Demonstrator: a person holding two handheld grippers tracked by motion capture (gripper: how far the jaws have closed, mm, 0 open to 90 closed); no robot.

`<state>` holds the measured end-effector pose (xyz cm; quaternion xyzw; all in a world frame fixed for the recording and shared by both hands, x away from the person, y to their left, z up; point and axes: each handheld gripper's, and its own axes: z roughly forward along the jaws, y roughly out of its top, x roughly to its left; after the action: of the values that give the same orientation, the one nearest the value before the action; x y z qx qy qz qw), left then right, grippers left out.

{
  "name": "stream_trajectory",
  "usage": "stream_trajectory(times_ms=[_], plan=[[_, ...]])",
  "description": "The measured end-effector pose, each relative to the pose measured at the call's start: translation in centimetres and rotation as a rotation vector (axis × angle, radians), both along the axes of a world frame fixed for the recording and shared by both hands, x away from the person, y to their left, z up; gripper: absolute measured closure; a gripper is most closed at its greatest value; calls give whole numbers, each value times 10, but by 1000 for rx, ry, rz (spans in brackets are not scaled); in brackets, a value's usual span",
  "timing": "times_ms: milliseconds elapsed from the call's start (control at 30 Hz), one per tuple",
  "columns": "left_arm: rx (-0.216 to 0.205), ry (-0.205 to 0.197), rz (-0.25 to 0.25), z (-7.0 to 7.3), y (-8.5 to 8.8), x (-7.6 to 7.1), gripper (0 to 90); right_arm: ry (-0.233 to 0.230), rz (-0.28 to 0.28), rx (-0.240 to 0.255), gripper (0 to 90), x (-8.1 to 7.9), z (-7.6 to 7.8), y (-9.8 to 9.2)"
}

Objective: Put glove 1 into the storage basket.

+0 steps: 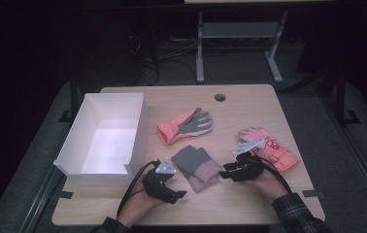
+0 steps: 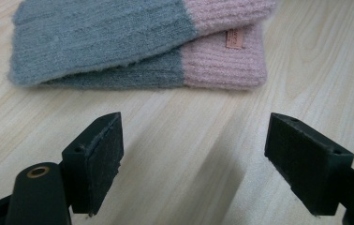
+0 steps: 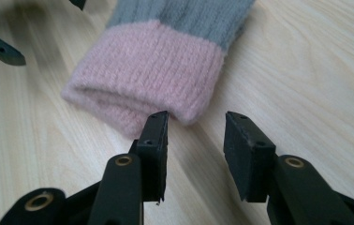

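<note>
Two grey knit gloves with pink cuffs (image 1: 196, 167) lie stacked near the table's front middle. My left gripper (image 1: 177, 194) rests just left of them, near the front edge. In the left gripper view its jaws stand wide open (image 2: 194, 145) over bare wood, with the knit gloves (image 2: 137, 42) lying a short way ahead. My right gripper (image 1: 226, 173) sits at the stack's right side, pointing at it. In the right gripper view it is open (image 3: 196, 140), with the pink cuff (image 3: 151, 79) just beyond its tips and nothing between its pads.
A white open box (image 1: 87, 116) stands at the table's left. A coral glove with a grey palm (image 1: 185, 125) lies behind the knit pair. A padded pink glove (image 1: 271, 148) lies at the right, behind my right hand. A cable hole (image 1: 220, 97) marks the far edge.
</note>
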<state>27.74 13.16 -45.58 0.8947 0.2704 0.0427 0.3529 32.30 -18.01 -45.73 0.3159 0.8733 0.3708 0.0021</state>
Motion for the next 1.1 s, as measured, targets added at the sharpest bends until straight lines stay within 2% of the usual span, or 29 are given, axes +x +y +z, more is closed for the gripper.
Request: stream_trajectory(times_ms=[367,467,600,667,700,767,800,900,1000,1033,1100], plan=[[2,-1,3,0,0,0,195,6,19,17,868,-1,2,4],[3,-3,4,0,1,0,195,3,19,11,874,-1,3,4],[3,1,0,1,1,0,210,2,12,36,874,-3,9,4],[-4,-1,-11,4,1,-1,303,-1,9,44,874,-5,12,5],[-10,-9,-17,5,1,-3,405,-6,12,39,874,-6,13,5],[-22,-2,-29,9,-1,-5,550,-10,15,32,873,-6,12,6],[-25,-2,-35,11,-3,-5,661,-3,11,35,873,-6,12,6],[-41,30,-62,14,-10,-6,886,-4,7,33,873,-6,13,6],[-20,48,-88,11,-22,-6,897,-4,7,33,874,-6,13,6],[-26,54,-82,9,-27,-7,897,-3,7,32,874,-6,13,6],[-1,57,-102,5,-33,-7,896,-1,9,32,874,-6,13,6]])
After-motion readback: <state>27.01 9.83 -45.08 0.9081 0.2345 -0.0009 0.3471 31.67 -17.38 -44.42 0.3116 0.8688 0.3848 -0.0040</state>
